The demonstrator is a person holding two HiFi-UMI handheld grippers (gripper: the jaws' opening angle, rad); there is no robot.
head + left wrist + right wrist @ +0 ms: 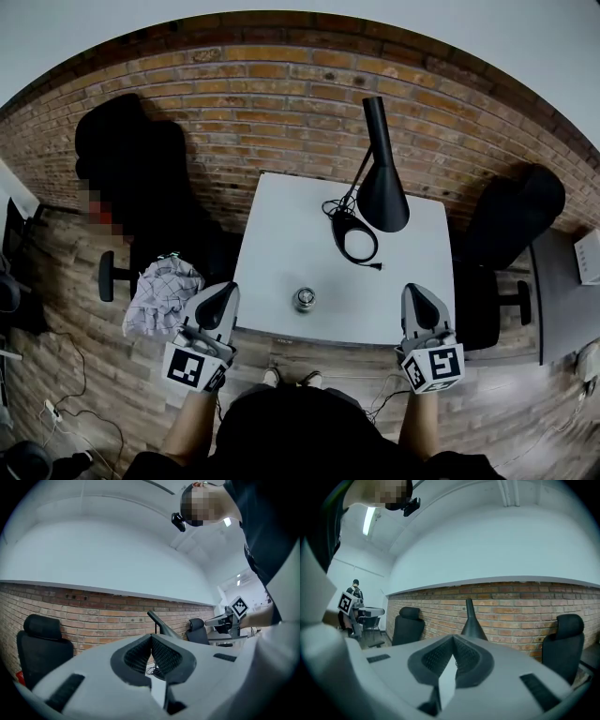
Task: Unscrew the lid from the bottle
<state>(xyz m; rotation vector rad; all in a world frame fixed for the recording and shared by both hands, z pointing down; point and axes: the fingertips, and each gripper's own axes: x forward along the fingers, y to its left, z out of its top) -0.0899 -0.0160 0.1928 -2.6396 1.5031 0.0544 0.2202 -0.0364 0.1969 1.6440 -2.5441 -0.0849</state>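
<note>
We hold the left gripper and right gripper level at the bench's near edge, both with fingers closed on nothing. The bottle stands on the bench between them. We should open both, clamp its body low and grip the lid squarely before twisting.

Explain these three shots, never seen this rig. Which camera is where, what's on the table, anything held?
No robot: a person holds a two-jaw gripper in each hand. The top-down picture comes from a camera on the person's head. The other two come from cameras riding on the left gripper and right gripper, looking along their jaws. Both are shut and empty, by the white table's near edge. On it: a small lidded bottle, a black desk lamp and its looped cable.
</note>
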